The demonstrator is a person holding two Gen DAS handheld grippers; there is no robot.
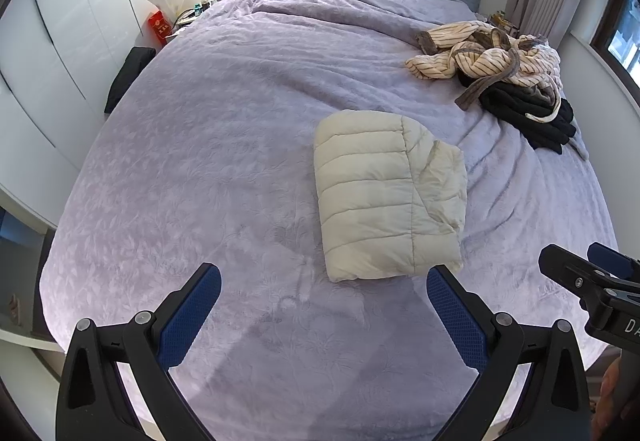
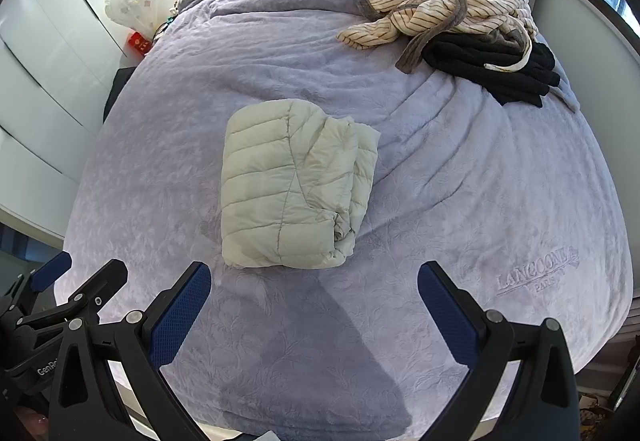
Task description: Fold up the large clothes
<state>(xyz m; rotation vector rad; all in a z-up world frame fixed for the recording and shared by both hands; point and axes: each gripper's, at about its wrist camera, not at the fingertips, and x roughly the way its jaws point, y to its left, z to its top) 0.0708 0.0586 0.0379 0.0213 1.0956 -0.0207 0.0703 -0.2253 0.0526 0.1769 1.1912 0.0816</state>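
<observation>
Cream quilted jacket; lavender embossed bedspread; cream brown-striped robe; black garment.
</observation>
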